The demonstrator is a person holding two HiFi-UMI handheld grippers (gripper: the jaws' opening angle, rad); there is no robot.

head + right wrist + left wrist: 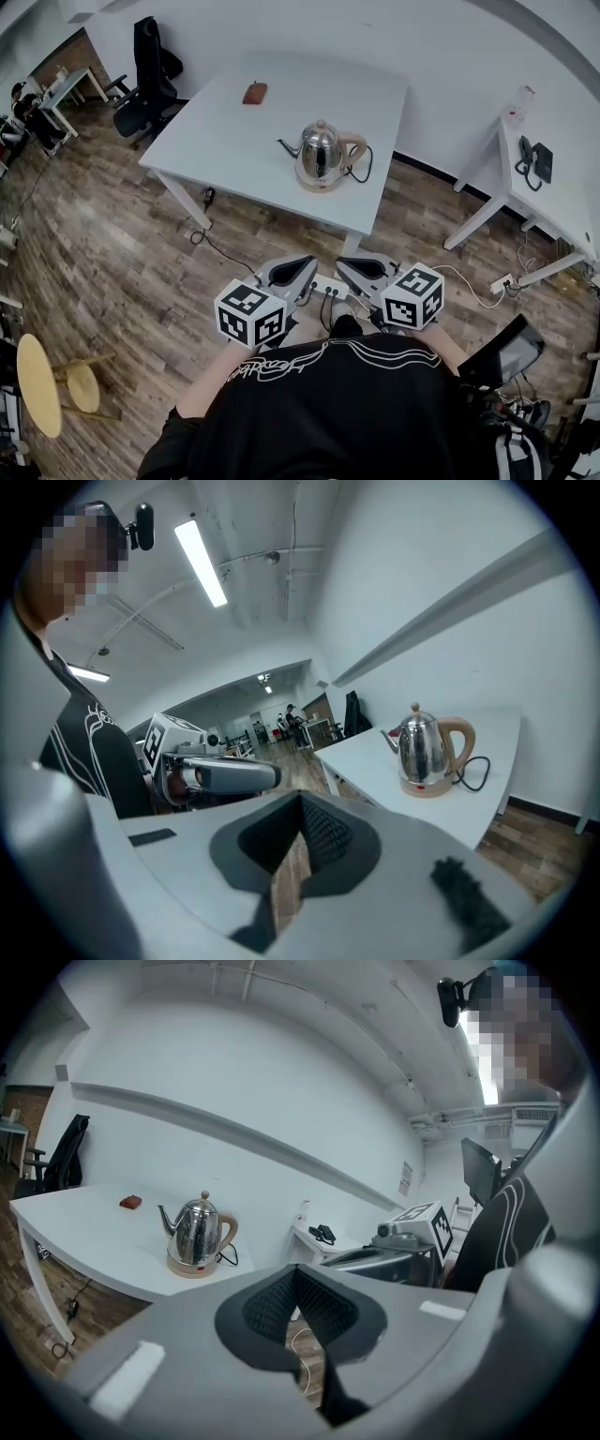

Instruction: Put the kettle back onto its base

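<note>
The kettle [322,153] stands upright on its base [321,186] on the white table [234,131], near its front edge. Off that edge, well apart from the kettle, the left gripper [302,267] and right gripper [354,269] hang side by side, the 2 pairs of jaws closed on nothing.

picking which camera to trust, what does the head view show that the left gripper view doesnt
Only the head view: the yellow stool and the power strip on the floor. Only the left gripper view: the camera on the person's head. Both: the kettle sitting on its base on the white table, the small brown thing and the black chair.
</note>
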